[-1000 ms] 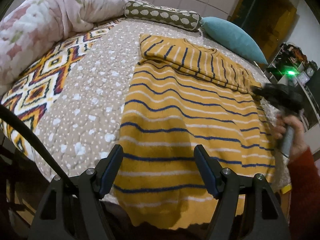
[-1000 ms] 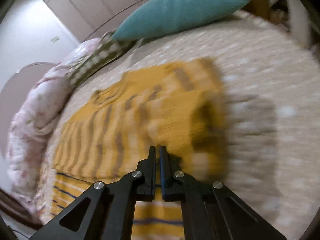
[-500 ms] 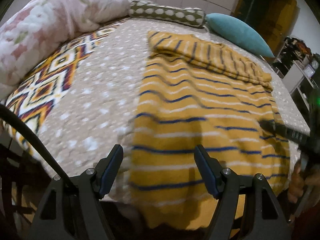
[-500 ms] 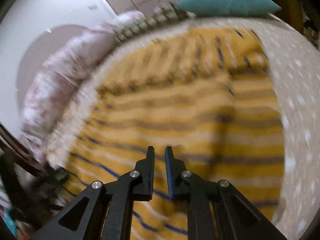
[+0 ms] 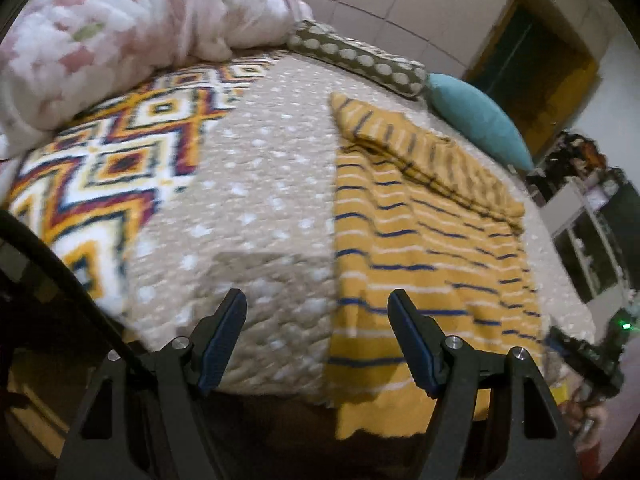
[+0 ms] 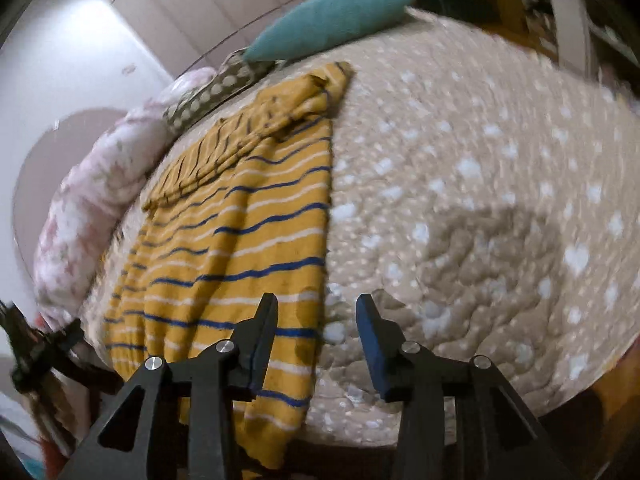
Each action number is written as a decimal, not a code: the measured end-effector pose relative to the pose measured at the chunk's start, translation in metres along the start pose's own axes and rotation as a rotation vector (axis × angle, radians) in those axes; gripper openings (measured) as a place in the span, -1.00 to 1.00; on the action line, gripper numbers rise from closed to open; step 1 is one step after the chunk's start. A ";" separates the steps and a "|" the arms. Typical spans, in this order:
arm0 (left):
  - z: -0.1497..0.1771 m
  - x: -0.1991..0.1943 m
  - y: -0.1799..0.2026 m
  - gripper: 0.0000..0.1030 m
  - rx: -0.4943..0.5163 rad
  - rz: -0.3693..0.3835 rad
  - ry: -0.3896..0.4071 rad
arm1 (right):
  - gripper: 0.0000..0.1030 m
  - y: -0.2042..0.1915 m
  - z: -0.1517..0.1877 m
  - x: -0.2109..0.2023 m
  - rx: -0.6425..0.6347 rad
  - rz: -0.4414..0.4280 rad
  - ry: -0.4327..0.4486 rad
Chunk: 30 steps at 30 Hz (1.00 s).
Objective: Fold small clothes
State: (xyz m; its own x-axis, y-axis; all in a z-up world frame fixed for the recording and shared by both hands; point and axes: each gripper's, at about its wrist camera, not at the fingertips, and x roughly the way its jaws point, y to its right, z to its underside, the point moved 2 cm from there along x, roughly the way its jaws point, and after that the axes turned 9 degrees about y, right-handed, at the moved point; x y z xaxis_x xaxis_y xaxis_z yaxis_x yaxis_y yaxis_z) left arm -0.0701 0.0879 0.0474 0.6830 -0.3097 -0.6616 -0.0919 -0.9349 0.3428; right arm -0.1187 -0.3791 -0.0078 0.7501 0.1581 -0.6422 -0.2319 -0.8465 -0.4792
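Sweater point(image 5: 424, 248) lies flat on the bed point(image 5: 260, 200), yellow with blue and white stripes. Its far end is already folded over into a band; the near hem hangs off the bed's front edge.

Left hand-held gripper point(image 5: 316, 340) — jaws wide apart, nothing between them, hovering over the front edge. Sweater's left side edge sits just inside its right finger.

Right hand-held gripper point(image 6: 316, 340) — jaws have just been opening, nothing between them. It straddles the sweater's right side edge point(image 6: 326, 240) near the hem, left finger over cloth, right finger over quilt.

Reading: both grippers seem lined up on the two near corners, likely for the next fold toward the far band.

What could go wrong:
- Pinching quilt along with knit. The quilt point(image 6: 480, 200) is puffy and lies right under the edge; a deep bite would lift bedding too.
- Uneven grabs. If one gripper takes the corner and the other lands further in, the fold goes skew and the stripes will not line up.
- Hem slip. The overhanging part could drag the sweater off the bed if only one side is lifted.
- Thin grip. Knit is soft and stretchy; a catch on the outermost edge may pull free mid-lift.
- Both views are smeared, so the exact overlap with the edges is uncertain.
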 end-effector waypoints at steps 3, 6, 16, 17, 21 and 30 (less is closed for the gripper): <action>-0.001 0.025 0.007 0.40 -0.007 0.062 -0.050 | -0.14 0.007 0.003 0.008 0.040 -0.024 -0.011; 0.003 0.053 0.011 0.39 -0.057 0.154 -0.136 | -0.11 0.004 0.002 0.011 0.044 -0.051 -0.006; 0.024 0.055 0.023 -0.34 -0.118 0.271 -0.203 | -0.09 -0.020 0.017 0.029 0.068 -0.183 -0.077; 0.027 0.053 0.022 -0.34 -0.121 0.271 -0.204 | -0.09 -0.020 0.019 0.029 0.077 -0.191 -0.078; 0.042 0.043 0.020 -0.34 -0.132 0.268 -0.209 | -0.09 -0.015 0.027 0.029 0.152 -0.262 -0.098; 0.079 0.036 0.022 -0.34 -0.144 0.257 -0.256 | -0.10 -0.020 0.054 0.026 0.182 -0.317 -0.148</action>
State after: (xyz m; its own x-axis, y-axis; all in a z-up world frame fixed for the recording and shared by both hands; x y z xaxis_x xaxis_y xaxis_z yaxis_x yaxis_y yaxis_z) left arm -0.1048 0.0425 -0.0208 0.4461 -0.5806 -0.6811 -0.1211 -0.7932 0.5968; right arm -0.1284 -0.3307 -0.0470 0.7079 0.4798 -0.5183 -0.1194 -0.6419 -0.7574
